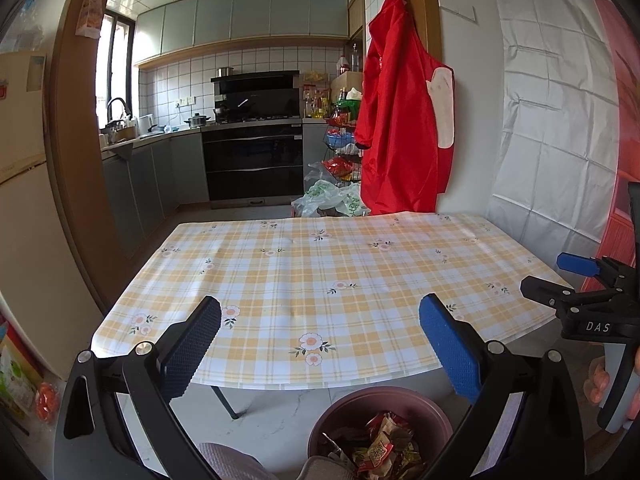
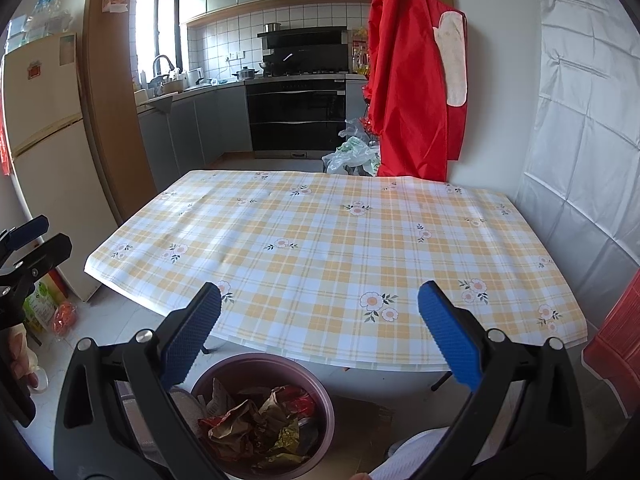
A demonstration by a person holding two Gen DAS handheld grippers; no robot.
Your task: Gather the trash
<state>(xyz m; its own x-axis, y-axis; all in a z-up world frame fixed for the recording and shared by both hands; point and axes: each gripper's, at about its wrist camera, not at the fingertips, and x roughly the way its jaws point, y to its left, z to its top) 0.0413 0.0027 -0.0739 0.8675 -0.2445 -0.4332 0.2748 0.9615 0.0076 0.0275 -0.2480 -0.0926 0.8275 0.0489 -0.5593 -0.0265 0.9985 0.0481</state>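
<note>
A mauve trash bin [image 1: 340,408] stands on the floor under the table's near edge, holding crumpled red, gold and brown wrappers [image 1: 384,448]. It also shows in the right wrist view [image 2: 316,396] with the wrappers [image 2: 260,420] inside. My left gripper [image 1: 320,344] is open and empty, held above the bin at the near edge of the table [image 1: 320,272] with a yellow plaid floral cloth. My right gripper [image 2: 320,340] is open and empty over the same edge. Each gripper shows in the other's view, the right one [image 1: 552,280] and the left one [image 2: 36,240].
A red apron [image 1: 400,120] hangs on the wall past the table. Plastic bags [image 1: 332,200] and a wire rack lie by the kitchen doorway. A fridge [image 2: 44,160] stands left, packets [image 2: 44,308] on the floor beside it. A red stool [image 2: 616,352] is at right.
</note>
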